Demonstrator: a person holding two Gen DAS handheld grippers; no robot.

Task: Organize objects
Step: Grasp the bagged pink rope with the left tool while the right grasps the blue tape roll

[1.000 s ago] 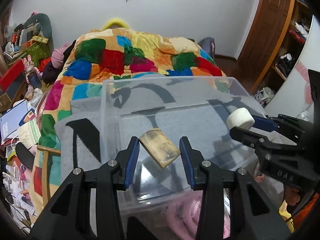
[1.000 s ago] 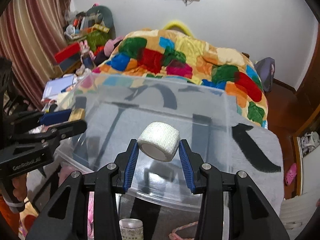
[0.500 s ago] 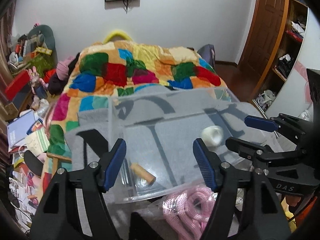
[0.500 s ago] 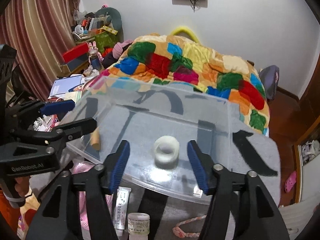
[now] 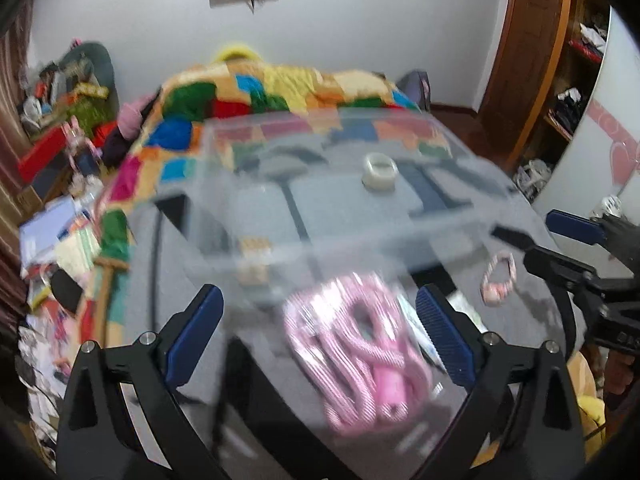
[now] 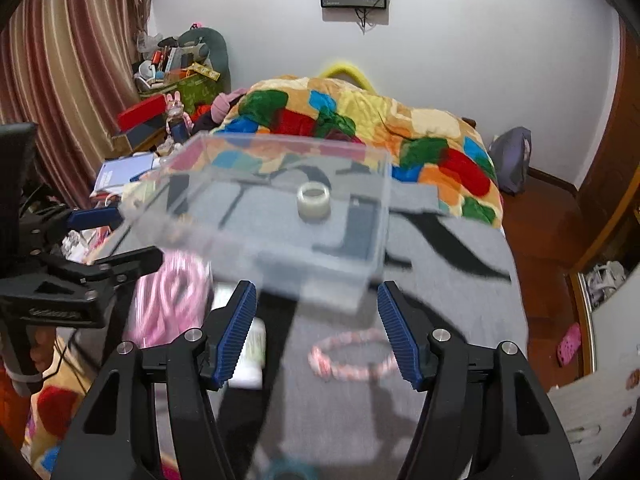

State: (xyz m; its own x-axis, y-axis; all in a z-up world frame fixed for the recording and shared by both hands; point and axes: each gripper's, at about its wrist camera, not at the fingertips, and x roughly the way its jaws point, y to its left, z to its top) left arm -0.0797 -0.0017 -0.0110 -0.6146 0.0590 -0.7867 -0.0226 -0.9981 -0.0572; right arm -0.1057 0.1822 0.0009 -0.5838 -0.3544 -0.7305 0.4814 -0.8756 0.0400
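Observation:
A clear plastic bin [image 5: 440, 136] [image 6: 384, 176] stands on the grey cloth. Inside it lie a white tape roll [image 5: 379, 171] [image 6: 314, 201] and a tan block [image 5: 254, 254]. My left gripper [image 5: 318, 338] is open and empty, back from the bin, above a coiled pink rope [image 5: 360, 344]. My right gripper [image 6: 316, 334] is open and empty, in front of the bin's near wall. A pink-and-white loop [image 6: 352, 354] [image 5: 498, 278] lies on the cloth between the right fingers.
A white tube [image 6: 254, 350] lies by the right gripper's left finger. A patchwork quilt [image 6: 360, 120] covers the bed behind the bin. Cluttered books and boxes [image 5: 60, 232] lie to the left. A wooden door [image 5: 532, 60] and shelves stand right.
Both grippers opened and let the tan block and the tape roll drop into the bin, then pulled back and up from it. The views are blurred with motion.

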